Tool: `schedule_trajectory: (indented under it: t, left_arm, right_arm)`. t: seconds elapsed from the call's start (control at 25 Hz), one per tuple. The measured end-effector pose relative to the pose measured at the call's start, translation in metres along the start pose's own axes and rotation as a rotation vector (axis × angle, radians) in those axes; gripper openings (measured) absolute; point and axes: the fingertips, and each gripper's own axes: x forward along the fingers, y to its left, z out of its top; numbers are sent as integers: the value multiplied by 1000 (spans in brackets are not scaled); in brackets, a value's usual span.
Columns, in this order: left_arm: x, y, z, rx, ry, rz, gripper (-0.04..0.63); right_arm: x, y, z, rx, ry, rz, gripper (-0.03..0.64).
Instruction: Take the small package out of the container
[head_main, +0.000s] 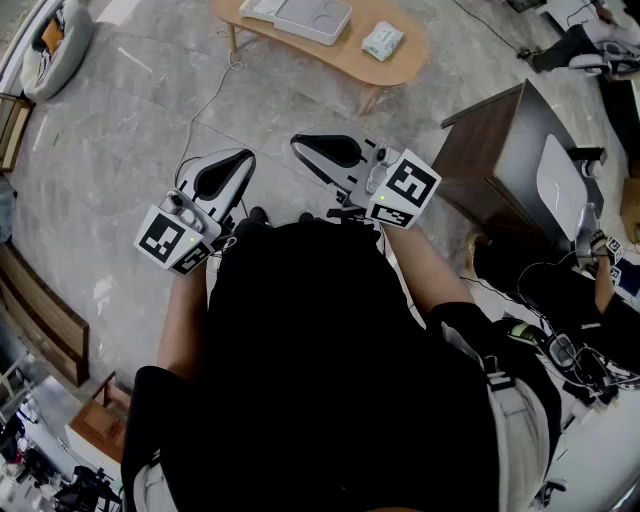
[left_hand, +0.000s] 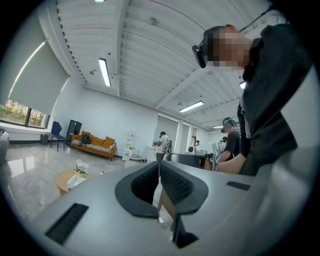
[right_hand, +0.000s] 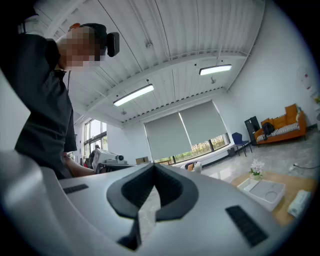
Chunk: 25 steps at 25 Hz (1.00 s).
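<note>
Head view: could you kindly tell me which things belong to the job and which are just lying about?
Job: white container; small package lying beside it on the wooden table; left gripper and right gripper, both shut and empty.
Lying about: dark cabinet; grey cushion; white cable on the floor.

Bright ceiling strips (left_hand: 104, 72); fisheye edges dark, warped.

Cut off by the head view's top edge: the white container (head_main: 310, 20) on the wooden table (head_main: 395, 68), contents not made out. Too small to read: print on the small package (head_main: 383, 40). Hidden beneath the black-clad torso (head_main: 330, 380): much of the floor (head_main: 120, 150). Blurred near the right gripper view's dark rim: that package again.
</note>
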Motion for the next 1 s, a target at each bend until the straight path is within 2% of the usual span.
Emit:
schedule_trajectory:
  t: [0.48, 1.0]
  left_arm:
    - [15, -9, -8, -26, -2, -13, 25]
    - [2, -14, -16, -55, 27, 27, 25]
  right_arm:
    - [-20, -3, -5, 4, -3, -20, 11]
    - [-25, -10, -12, 35, -4, -28, 11]
